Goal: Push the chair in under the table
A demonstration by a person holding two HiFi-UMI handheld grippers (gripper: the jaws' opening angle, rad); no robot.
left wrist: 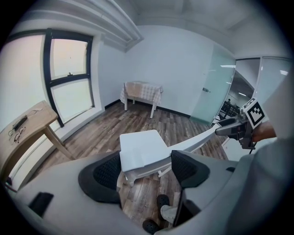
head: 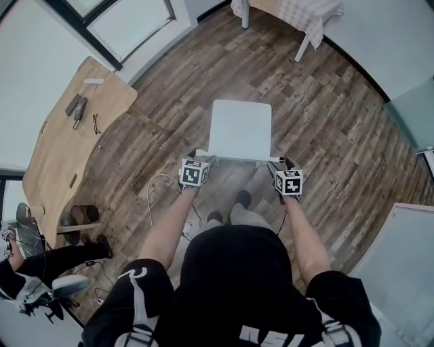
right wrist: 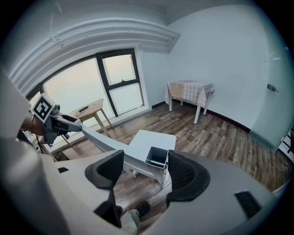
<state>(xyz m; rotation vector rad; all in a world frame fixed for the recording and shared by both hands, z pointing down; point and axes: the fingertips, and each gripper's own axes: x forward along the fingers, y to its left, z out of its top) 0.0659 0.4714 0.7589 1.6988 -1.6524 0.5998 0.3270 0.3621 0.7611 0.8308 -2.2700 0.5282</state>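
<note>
Against the left wall stands a wooden desk (head: 61, 149). The left gripper (head: 201, 157) straddles one top corner of the white chair (head: 240, 129), jaws spread, not pinching. The right gripper (head: 276, 161) straddles the other corner, likewise released. The chair stands on open floor, well apart from the cloth-covered table (head: 298, 10).

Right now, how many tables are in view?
2: a wooden table by the window at left, and a cloth-covered table beyond the chair. Others may be out of view.
</note>
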